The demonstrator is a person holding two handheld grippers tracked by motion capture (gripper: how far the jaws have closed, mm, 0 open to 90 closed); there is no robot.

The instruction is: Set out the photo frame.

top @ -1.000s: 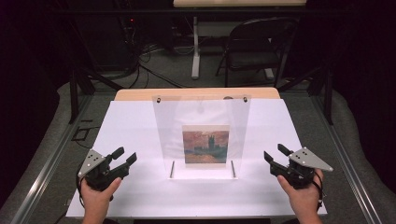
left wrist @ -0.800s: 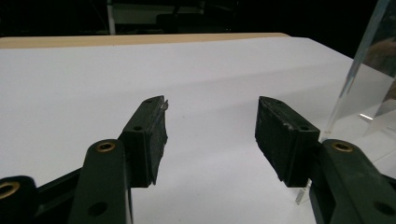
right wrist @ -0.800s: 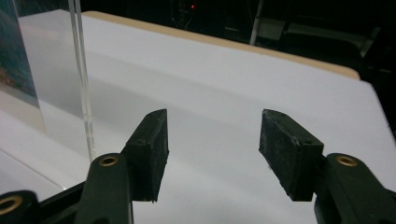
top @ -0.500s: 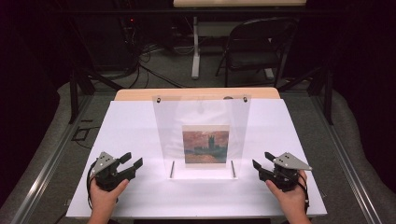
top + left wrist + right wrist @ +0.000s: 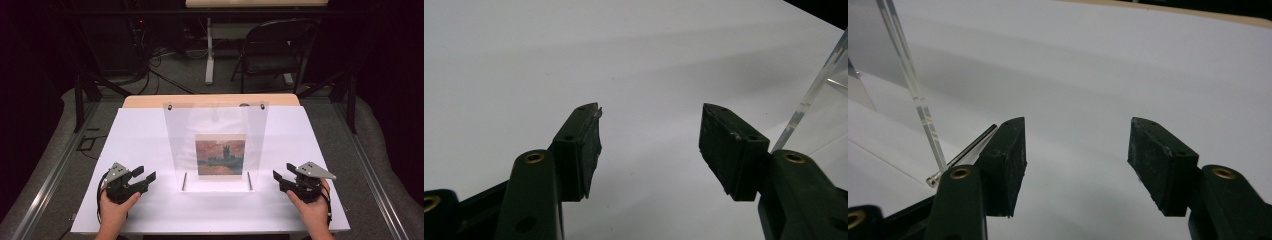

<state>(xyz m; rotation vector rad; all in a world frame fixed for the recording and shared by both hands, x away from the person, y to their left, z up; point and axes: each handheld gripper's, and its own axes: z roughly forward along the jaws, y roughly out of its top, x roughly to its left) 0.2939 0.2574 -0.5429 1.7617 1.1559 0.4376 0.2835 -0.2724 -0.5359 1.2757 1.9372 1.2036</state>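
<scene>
Clear acrylic frame [image 5: 216,145] stands upright at the middle of the white tabletop [image 5: 145,135], a small painted print [image 5: 220,156] held in its lower centre, two screws at its top corners, two thin metal pins [image 5: 184,181] at its foot. It is free of both tools. Left gripper [image 5: 142,178] sits near the frame's left lower edge, right gripper [image 5: 278,178] near its right lower edge, each apart from the panel and low over the tabletop. In the left gripper view the fingers [image 5: 585,145] stand wide apart with bare tabletop between them; the frame's clear edge [image 5: 811,97] shows off to the side. In the right gripper view the fingers [image 5: 1005,160] stand equally wide, nothing between them, the frame's edge [image 5: 913,85] and one pin [image 5: 965,150] just beside the nearer finger; this pair has just been opening further. My reading: the step in hand is a two-sided approach to the frame. To do it well I would bring both sides in evenly, meet the panel edges low and squarely, and close gently, since clear acrylic is slick and an upright panel may tip under uneven pressure. Both hands [image 5: 114,212] grip from below, forearms entering from the near side, tools angled inward toward the frame.
</scene>
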